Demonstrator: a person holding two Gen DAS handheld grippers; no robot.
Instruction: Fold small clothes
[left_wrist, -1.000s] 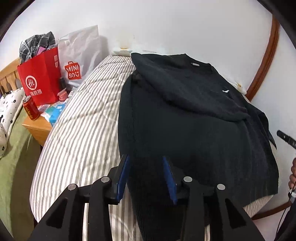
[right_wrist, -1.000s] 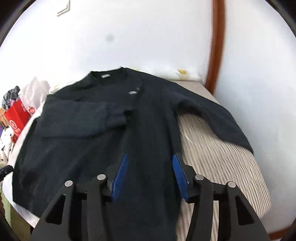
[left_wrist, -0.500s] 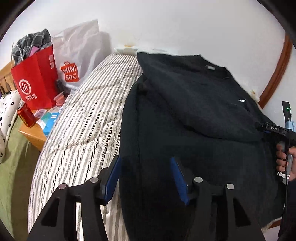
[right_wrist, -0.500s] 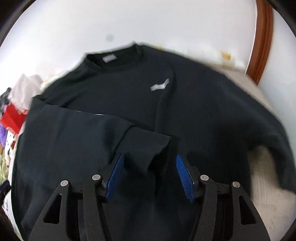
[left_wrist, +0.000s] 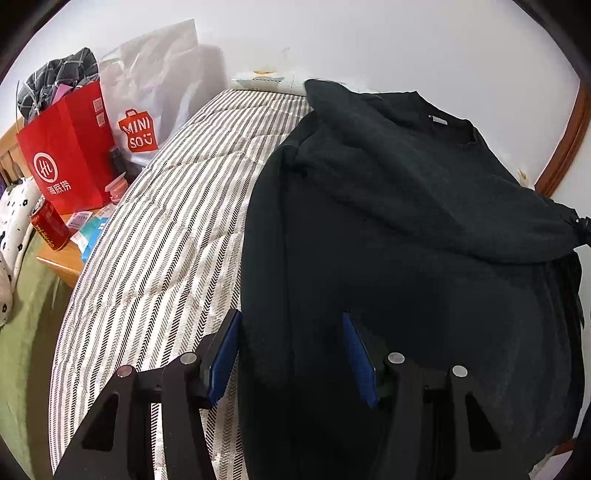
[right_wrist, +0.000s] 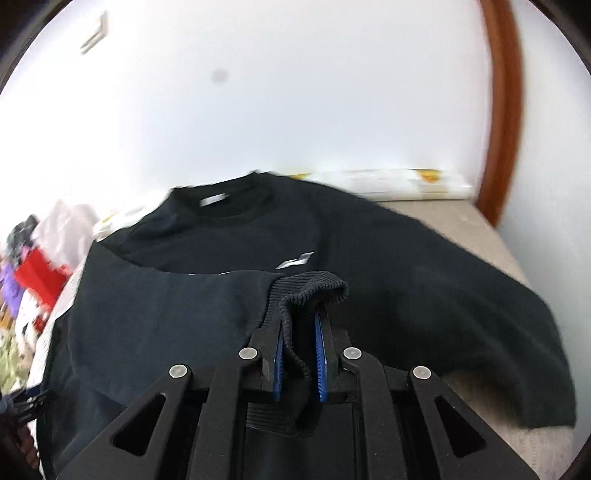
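Observation:
A black sweater (left_wrist: 406, 229) lies spread on a striped bed (left_wrist: 166, 229), its left sleeve folded across the chest. My left gripper (left_wrist: 291, 350) is open, its blue pads straddling the sweater's left side near the hem. My right gripper (right_wrist: 299, 332) is shut on the ribbed cuff (right_wrist: 314, 291) of that folded sleeve and holds it lifted over the chest, by the white logo (right_wrist: 295, 261). The other sleeve (right_wrist: 498, 332) lies out to the right on the bed. The right gripper's tip shows at the right edge of the left wrist view (left_wrist: 580, 225).
A red paper bag (left_wrist: 66, 155) and a white Miniso bag (left_wrist: 155, 96) stand left of the bed on a wooden bedside table (left_wrist: 62, 262) with a red can (left_wrist: 50, 229). A white wall and a brown wooden frame (right_wrist: 502, 110) stand behind the bed.
My right gripper moved forward over the folded sleeve, closed on its cuff and lifted it. My left gripper shifted a little forward along the sweater's left side and stayed open.

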